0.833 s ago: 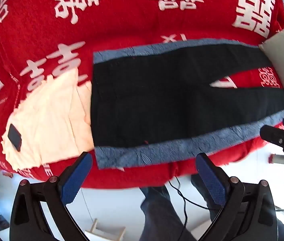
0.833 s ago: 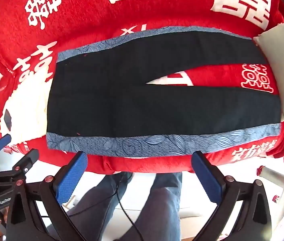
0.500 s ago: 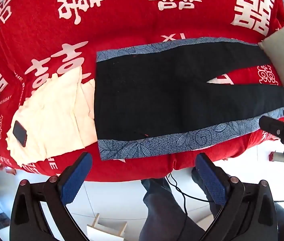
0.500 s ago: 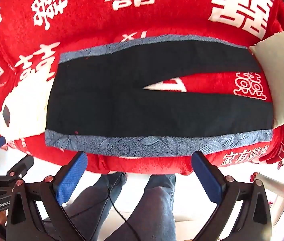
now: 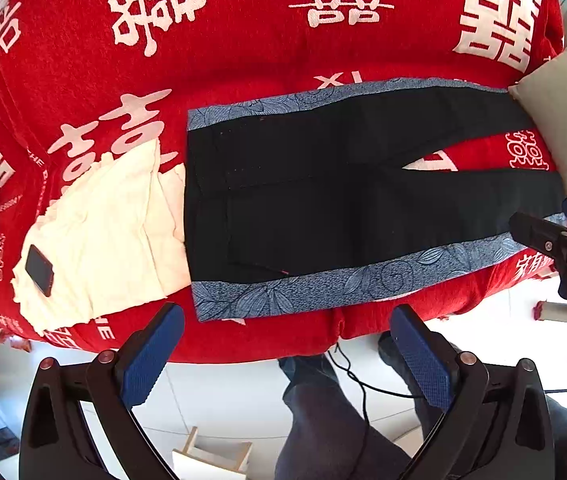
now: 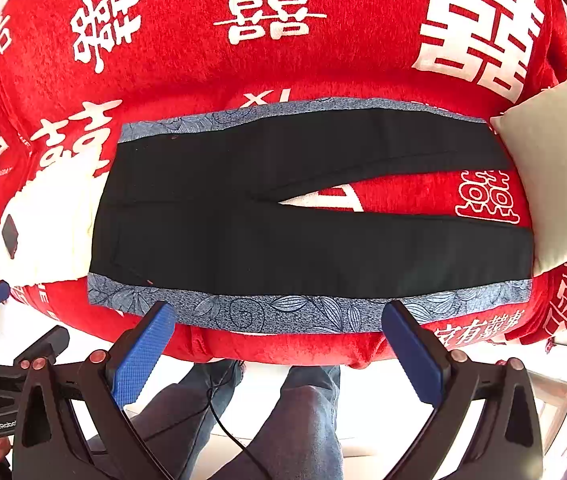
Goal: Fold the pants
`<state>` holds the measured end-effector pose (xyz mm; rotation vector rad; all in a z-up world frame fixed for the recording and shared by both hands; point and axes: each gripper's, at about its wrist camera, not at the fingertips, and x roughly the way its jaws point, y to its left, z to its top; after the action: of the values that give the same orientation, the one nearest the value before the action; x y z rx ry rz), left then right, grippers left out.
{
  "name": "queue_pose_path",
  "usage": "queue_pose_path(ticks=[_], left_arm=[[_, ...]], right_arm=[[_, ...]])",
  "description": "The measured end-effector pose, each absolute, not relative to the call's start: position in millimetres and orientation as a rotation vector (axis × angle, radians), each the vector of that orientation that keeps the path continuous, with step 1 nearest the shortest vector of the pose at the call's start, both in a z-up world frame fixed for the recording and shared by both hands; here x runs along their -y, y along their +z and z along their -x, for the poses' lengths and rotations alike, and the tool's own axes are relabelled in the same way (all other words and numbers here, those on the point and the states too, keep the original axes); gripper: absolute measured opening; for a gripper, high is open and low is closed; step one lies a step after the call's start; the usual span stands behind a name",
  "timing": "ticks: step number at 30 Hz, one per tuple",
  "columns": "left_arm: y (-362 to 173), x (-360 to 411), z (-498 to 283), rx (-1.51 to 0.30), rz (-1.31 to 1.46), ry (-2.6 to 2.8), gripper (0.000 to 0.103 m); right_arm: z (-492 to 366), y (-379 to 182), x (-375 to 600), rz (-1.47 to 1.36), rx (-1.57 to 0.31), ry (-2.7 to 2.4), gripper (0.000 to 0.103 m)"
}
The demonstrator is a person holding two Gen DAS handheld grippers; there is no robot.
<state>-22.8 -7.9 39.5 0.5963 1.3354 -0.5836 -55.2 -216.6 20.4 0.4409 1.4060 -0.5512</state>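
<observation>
Black pants (image 5: 323, 196) with blue patterned side stripes lie flat on a red sofa cover (image 5: 243, 40), waist to the left, legs spread to the right. They also show in the right wrist view (image 6: 283, 220). My left gripper (image 5: 287, 344) is open and empty, held in front of the sofa edge near the waist end. My right gripper (image 6: 279, 340) is open and empty, in front of the near stripe at mid-leg. The right gripper also shows at the right edge of the left wrist view (image 5: 563, 248).
A cream garment (image 5: 103, 232) with a dark phone (image 5: 39, 270) on it lies left of the waist. A pale cushion (image 6: 555, 168) sits at the leg ends. The person's legs (image 6: 283, 420) and a cable stand on the white floor below.
Both grippers have pulled back and up from the sofa a little; the pants look smaller and farther in both views. Jaws stay open. The pants have not moved.
</observation>
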Motion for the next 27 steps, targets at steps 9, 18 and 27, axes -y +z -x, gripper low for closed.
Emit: queue_pose_path(ticks=[9, 18, 27], left_arm=[[44, 11, 28, -1.297, -0.632, -0.58, 0.103], [41, 11, 31, -1.301, -0.645, -0.575, 0.103], [41, 13, 33, -1.293, -0.649, -0.568, 0.103]], right_arm=[[60, 23, 212, -0.429, -1.402, -0.56, 0.103], [67, 25, 210, -0.436, -1.402, -0.57, 0.103], [72, 26, 212, -0.445, -1.406, -0.584, 0.103]])
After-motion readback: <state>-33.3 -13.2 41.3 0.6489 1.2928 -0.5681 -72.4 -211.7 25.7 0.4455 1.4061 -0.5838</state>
